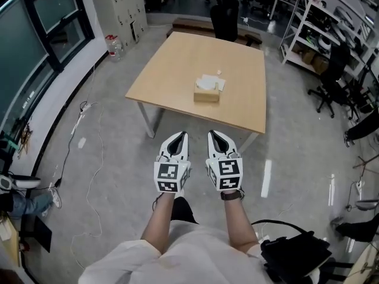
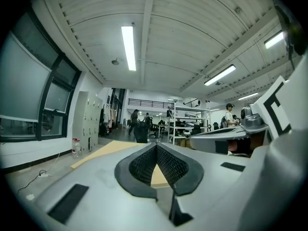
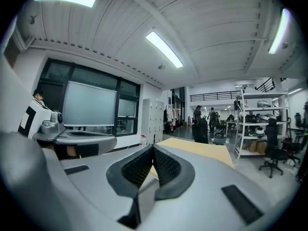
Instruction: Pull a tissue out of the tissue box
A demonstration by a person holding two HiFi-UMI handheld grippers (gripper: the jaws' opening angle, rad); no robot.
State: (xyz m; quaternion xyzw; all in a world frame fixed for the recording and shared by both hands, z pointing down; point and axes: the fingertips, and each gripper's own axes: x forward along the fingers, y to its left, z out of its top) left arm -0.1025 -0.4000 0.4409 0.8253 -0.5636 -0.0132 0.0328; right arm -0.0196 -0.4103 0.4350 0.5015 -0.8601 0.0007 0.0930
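A tan tissue box (image 1: 206, 94) with a white tissue (image 1: 208, 82) sticking out of its top stands on the wooden table (image 1: 177, 64), near the front edge. Both grippers hang side by side over the floor, short of the table and pointing at it. My left gripper (image 1: 184, 134) is shut and empty, and my right gripper (image 1: 211, 132) is shut and empty too. In the left gripper view the jaws (image 2: 156, 145) meet at the tip with the table (image 2: 103, 150) beyond. The right gripper view shows closed jaws (image 3: 152, 147) and the table (image 3: 202, 148). The box is hidden in both gripper views.
A black office chair (image 1: 225, 18) stands at the table's far end. Shelving (image 1: 320, 34) and more chairs (image 1: 331, 84) line the right side. Cables (image 1: 83, 117) trail over the floor at left, by the windows. A black bag (image 1: 296, 254) lies at the lower right.
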